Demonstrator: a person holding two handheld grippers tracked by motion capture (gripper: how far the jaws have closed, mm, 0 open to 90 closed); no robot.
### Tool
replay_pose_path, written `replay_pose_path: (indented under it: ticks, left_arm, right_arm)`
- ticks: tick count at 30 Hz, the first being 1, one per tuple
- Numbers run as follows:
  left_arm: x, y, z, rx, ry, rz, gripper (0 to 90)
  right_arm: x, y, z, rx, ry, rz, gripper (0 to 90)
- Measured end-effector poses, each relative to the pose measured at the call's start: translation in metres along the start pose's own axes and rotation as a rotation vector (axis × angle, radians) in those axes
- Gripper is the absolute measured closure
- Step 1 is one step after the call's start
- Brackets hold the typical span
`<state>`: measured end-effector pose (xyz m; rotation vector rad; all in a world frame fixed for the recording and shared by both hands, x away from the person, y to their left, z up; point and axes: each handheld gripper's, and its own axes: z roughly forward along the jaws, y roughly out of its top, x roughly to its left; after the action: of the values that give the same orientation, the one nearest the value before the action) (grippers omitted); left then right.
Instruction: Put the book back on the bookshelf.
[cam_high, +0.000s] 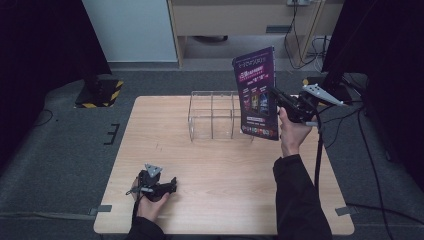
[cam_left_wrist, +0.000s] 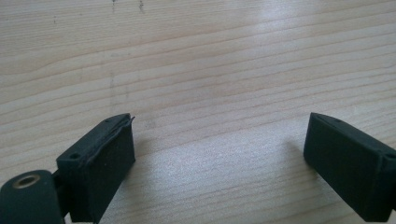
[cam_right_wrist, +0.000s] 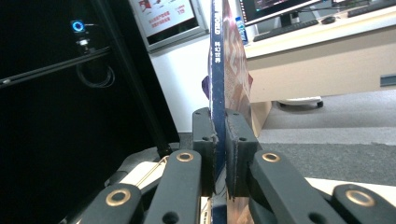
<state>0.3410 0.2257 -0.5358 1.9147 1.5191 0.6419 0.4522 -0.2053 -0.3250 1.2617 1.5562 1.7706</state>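
The step in hand looks like carrying a magazine (cam_high: 258, 92) to the clear wire rack (cam_high: 212, 116) that stands near the table's (cam_high: 220, 165) far edge, toward its right corner. The right gripper (cam_high: 278, 98) is clamped on the magazine's spine (cam_right_wrist: 217, 70), holding it upright in the air just beside the rack's right end; in the right gripper view both pads (cam_right_wrist: 236, 140) press flat against the thin booklet. The rack's 2 visible slots look bare, as far as the thin walls let me tell. The left gripper (cam_high: 159, 186) rests near the table's near-left corner, jaws spread wide over bare wood with nothing between them. Next, I judge, the magazine must be lined up edge-on above a slot and lowered in without catching a divider.
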Motion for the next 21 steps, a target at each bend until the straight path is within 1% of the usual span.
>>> replay_pose_path:
  ticks: [3, 5, 10, 12, 15, 18, 21]
  left_arm:
    - [0.0, 0.0, 0.0, 0.0, 0.0, 0.0, 7.8]
    - [0.0, 0.0, 0.0, 0.004, -0.002, 0.004, 7.5]
    - [0.0, 0.001, 0.001, 0.003, -0.003, 0.003, 7.3]
    - [0.0, 0.001, 0.001, 0.003, -0.003, 0.003, 7.3]
    - [0.0, 0.001, 0.001, 0.003, -0.003, 0.003, 7.2]
    - [0.0, 0.001, 0.001, 0.003, -0.003, 0.003, 7.2]
    - [0.0, 0.001, 0.0, 0.005, -0.004, 0.005, 7.1]
  right_arm:
    - [-0.004, -0.003, 0.007, 0.003, -0.014, 0.006, 84.8]
    - [-0.006, -0.006, 0.011, 0.002, -0.023, -0.001, 84.8]
    - [-0.005, -0.01, 0.019, -0.024, -0.029, -0.023, 84.8]
    - [-0.005, -0.012, 0.023, -0.033, -0.031, -0.019, 84.7]
    - [-0.005, -0.016, 0.029, -0.04, -0.043, -0.027, 84.8]
    - [-0.006, -0.02, 0.035, -0.035, -0.056, -0.037, 84.7]
    - [-0.007, -0.026, 0.041, -0.016, -0.064, -0.037, 84.7]
